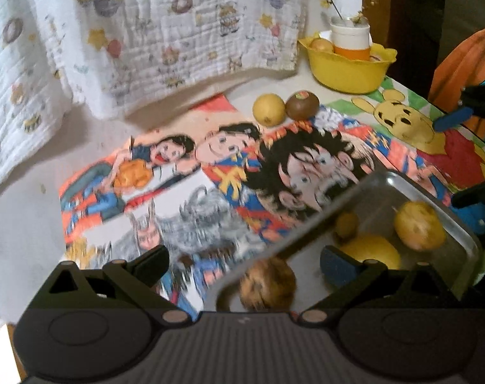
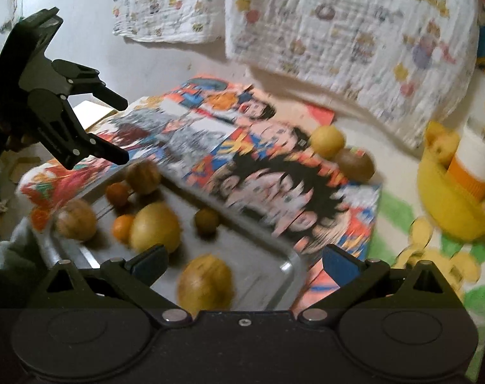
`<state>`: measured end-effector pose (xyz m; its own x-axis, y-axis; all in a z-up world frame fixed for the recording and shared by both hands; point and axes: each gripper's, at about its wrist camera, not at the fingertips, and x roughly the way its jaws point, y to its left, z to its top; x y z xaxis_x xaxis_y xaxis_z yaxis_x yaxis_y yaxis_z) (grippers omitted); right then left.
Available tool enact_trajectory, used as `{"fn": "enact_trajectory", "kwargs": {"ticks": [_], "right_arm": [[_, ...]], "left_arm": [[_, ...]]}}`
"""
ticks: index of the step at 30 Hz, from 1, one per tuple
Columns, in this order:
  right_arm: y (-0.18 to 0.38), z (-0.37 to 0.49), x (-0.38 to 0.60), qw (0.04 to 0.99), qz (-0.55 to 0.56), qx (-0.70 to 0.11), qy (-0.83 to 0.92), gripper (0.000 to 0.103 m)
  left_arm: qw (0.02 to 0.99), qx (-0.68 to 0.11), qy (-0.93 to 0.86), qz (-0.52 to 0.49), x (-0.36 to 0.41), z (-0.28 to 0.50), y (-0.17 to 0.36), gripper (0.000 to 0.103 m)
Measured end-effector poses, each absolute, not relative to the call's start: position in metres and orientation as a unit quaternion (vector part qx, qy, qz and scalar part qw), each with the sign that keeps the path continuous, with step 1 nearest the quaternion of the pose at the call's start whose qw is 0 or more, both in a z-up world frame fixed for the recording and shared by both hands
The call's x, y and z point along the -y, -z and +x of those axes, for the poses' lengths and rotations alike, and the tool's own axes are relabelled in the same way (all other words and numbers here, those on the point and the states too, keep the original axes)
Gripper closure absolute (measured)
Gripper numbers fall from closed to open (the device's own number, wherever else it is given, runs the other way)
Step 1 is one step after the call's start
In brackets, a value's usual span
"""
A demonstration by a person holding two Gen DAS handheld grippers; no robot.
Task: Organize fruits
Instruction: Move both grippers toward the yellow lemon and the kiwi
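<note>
Right wrist view: two fruits left outside the tray

Right wrist view, nearest first: the right tongs (image 2: pixel 242 264) are spread wide and hold nothing, hovering over the near corner of the steel tray (image 2: pixel 284 267). Inside the tray lie a tan round fruit (image 2: pixel 205 283) just ahead of the tongs, a large yellow fruit (image 2: pixel 154 227), small oranges and several brownish fruits. Beyond the tray, across the cartoon-printed mat (image 2: pixel 274 172) on the bench, a round yellow fruit (image 2: pixel 327 142) and a kiwi (image 2: pixel 354 164) sit touching each other, still outside the tray. They lie ahead and slightly right of the right tongs. The left tongs (image 2: pixel 124 129), also spread and empty, hang above the tray's far left side, farther from that pair. So the right hand looks the nearer one for the next pick. Farthest back, right of the pair, stands a yellow bowl (image 2: pixel 441 204) with a white and orange jar in it.
</note>
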<state>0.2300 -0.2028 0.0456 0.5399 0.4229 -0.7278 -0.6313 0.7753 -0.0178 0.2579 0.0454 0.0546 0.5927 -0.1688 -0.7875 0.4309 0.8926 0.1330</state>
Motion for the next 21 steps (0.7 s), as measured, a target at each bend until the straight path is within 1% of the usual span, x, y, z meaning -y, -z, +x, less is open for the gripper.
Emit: {"fn": "enact_trajectory", "kwargs": {"ticks": [5, 12, 18, 21], "right_arm": [[-0.046, 0.265, 0.204, 0.874, -0.196, -0.343, -0.283, 0.001], [-0.041, 0.318, 0.212, 0.883, -0.21, -0.322, -0.268, 0.001], [-0.03, 0.347, 0.205, 0.884, -0.266, -0.274, -0.268, 0.001], [-0.021, 0.362, 0.202, 0.882, -0.279, -0.27, -0.269, 0.001]], "left_arm": [[0.885, -0.398, 0.168, 0.172, -0.034, 0.297, -0.049, 0.001], [0.89, -0.381, 0.17, 0.184, -0.016, 0.356, -0.042, 0.001], [0.896, -0.354, 0.184, 0.194, 0.006, 0.394, -0.033, 0.0], [0.896, -0.343, 0.197, 0.201, 0.016, 0.41, -0.026, 0.001]]}}
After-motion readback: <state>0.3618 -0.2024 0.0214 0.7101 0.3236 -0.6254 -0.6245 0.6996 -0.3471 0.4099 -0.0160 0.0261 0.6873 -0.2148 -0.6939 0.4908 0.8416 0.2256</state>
